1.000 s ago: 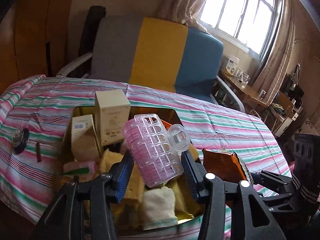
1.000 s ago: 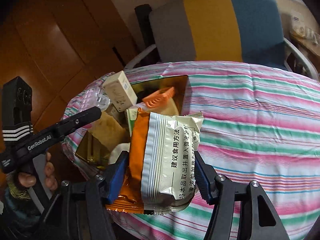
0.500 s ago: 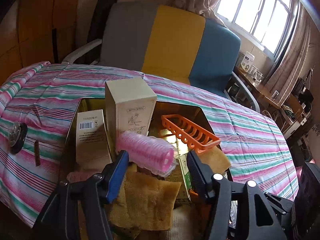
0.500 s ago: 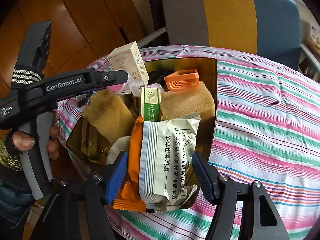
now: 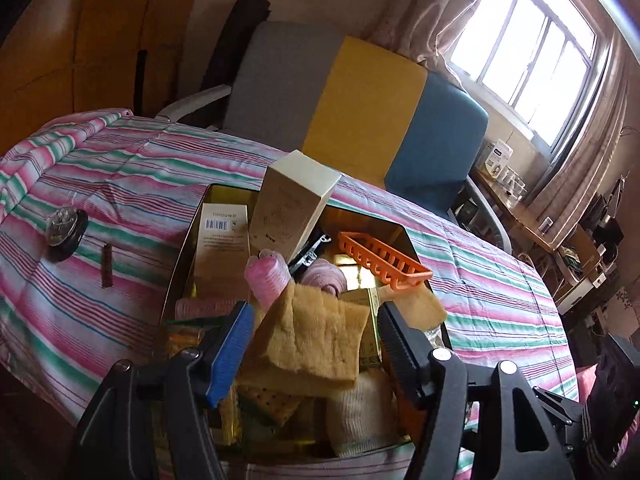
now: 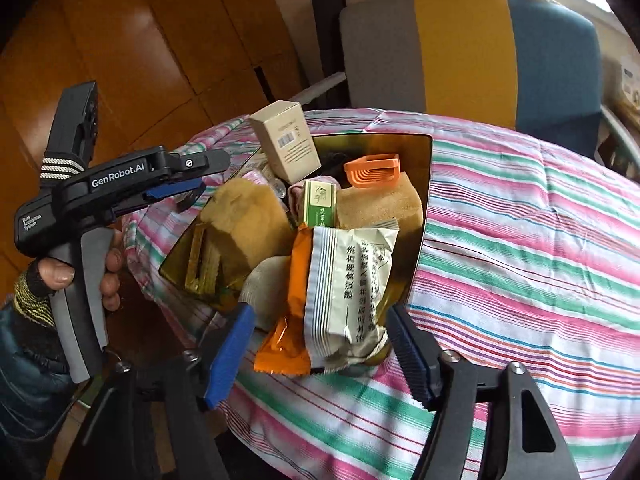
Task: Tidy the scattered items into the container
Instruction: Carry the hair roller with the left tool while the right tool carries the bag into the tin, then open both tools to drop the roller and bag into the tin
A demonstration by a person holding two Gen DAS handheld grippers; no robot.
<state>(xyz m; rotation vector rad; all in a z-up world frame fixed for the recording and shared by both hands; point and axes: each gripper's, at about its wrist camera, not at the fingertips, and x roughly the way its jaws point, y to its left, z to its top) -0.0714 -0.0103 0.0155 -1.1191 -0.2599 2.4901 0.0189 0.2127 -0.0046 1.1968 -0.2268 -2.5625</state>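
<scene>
The right claw (image 6: 316, 350) is closing, jaws apart around the light, crinkly snack packet (image 6: 348, 280) at lower centre; its sealed bottom edge offers the best hold.

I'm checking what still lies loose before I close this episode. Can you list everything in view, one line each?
tray: one, gold metal, on the striped cloth, heaped full
snack packet: one, white and orange, hanging over the tray's near rim
carton: one, cream, standing at the tray's far side
rack: one, orange plastic, far right in the tray
sponge: one, tan, on top of the heap
curler: one, pink, against the carton
round object: one, black and clear, loose on the cloth left of the tray
chair: one, grey, yellow, blue, behind the table
left gripper: opening, nothing held
right gripper: closing around the packet, pads not touching
</scene>
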